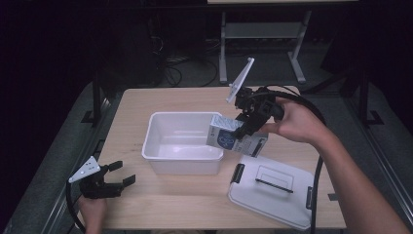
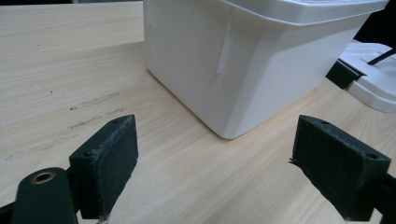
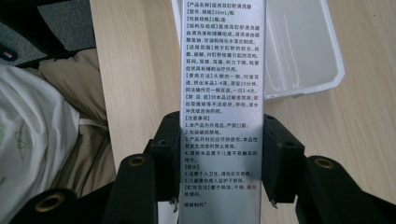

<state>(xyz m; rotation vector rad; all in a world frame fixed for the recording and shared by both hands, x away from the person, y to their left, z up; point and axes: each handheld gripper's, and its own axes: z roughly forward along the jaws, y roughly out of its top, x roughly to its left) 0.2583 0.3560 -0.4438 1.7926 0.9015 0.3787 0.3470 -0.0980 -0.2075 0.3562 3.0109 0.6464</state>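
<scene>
Over the bin's (image 1: 182,141) right rim, the right tongs (image 1: 246,127) clamp the box (image 1: 229,136) across its narrow faces. Light, crushable carton: grip gently, mid-length. Left tongs (image 1: 119,174) rest open above the worktop (image 1: 160,200).

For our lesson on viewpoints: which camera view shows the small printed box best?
The high view: the whole box shows, held by the right claw over the white bin's edge. The right gripper view shows one printed side between the jaws.

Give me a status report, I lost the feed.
Right gripper shut on box, over bin rim. Left gripper open, idle. Lid off, path clear.
</scene>
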